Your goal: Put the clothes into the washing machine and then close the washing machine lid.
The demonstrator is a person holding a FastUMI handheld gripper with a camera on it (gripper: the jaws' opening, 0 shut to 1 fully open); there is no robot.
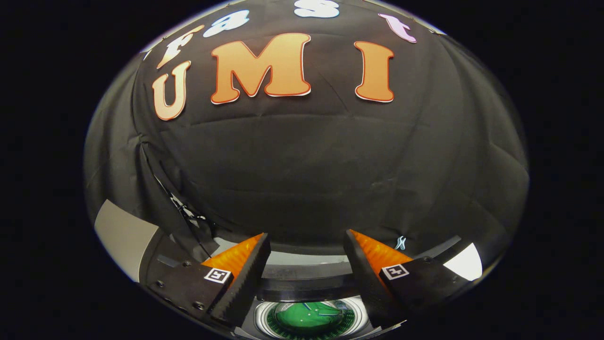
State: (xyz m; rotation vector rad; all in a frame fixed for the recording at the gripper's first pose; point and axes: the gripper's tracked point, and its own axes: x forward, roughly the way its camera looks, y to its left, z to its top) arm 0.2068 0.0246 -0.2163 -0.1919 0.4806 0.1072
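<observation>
Gripper view, gripper [306,243] spread empty above washing machine [311,288], green clothes [309,317] inside

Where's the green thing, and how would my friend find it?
Start at the washing machine below the black cloth wall. Its round drum opening sits low between the open gripper fingers. Inside lies the green garment, the one bright green thing among white and dark parts.
</observation>
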